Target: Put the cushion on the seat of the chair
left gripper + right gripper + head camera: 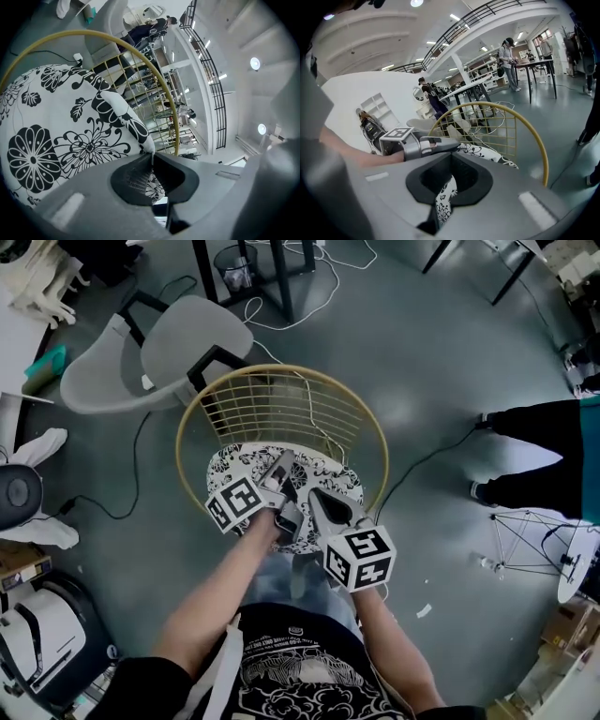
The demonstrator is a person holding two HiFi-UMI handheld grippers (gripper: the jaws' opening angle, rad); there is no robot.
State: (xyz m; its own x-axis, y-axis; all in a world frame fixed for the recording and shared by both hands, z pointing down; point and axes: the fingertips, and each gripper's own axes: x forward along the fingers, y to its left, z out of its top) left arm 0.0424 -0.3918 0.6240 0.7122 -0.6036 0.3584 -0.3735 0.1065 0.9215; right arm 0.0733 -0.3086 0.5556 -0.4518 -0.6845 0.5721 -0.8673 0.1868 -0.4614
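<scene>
two tools pinch the floral cushion [232,467], which lies on the seat of the wire chair [272,409]. the left tool [151,158] clamps a raised fold, the right tool [451,164] a strip of fabric. in the head view, tools and forearms hide the cushion's near edge.

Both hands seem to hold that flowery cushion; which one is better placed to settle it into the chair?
Probably the left. The left gripper reaches farther over the chair, fingers shut on a fold of the cushion; the right gripper pinches its near edge.
</scene>
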